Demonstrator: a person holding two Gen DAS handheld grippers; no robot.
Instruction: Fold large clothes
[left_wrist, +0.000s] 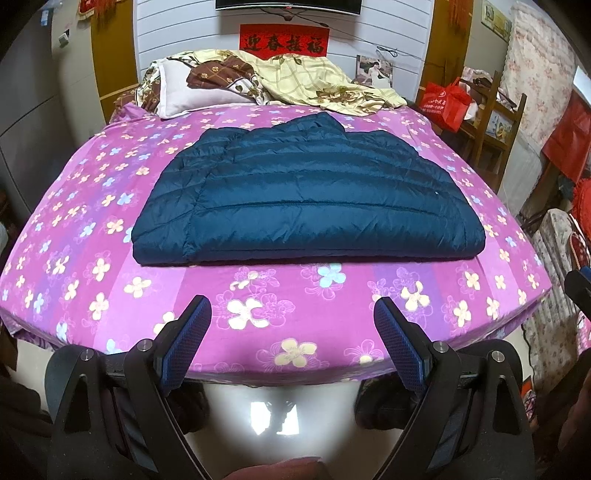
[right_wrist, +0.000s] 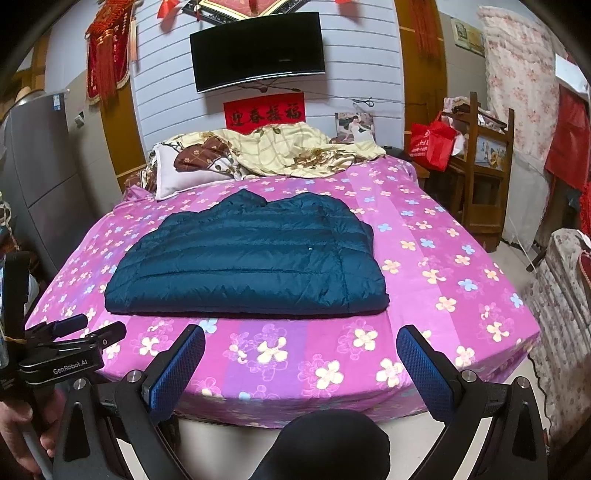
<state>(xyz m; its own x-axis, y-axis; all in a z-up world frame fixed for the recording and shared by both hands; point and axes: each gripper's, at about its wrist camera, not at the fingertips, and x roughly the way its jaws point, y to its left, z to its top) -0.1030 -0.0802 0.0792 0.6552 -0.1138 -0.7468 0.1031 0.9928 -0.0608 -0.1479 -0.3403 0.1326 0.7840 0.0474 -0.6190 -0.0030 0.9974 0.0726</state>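
A folded blue jacket lies on the bed; left tongs and right tongs hover spread wide, gripping nothing

Counting what's on and around the bed

One folded blue puffer jacket mid-bed, one bed in purple flowered sheet, one pillow far left, one rumpled quilt at the far end. Two tongs: left, right. One television, one red banner, one red bag far right.
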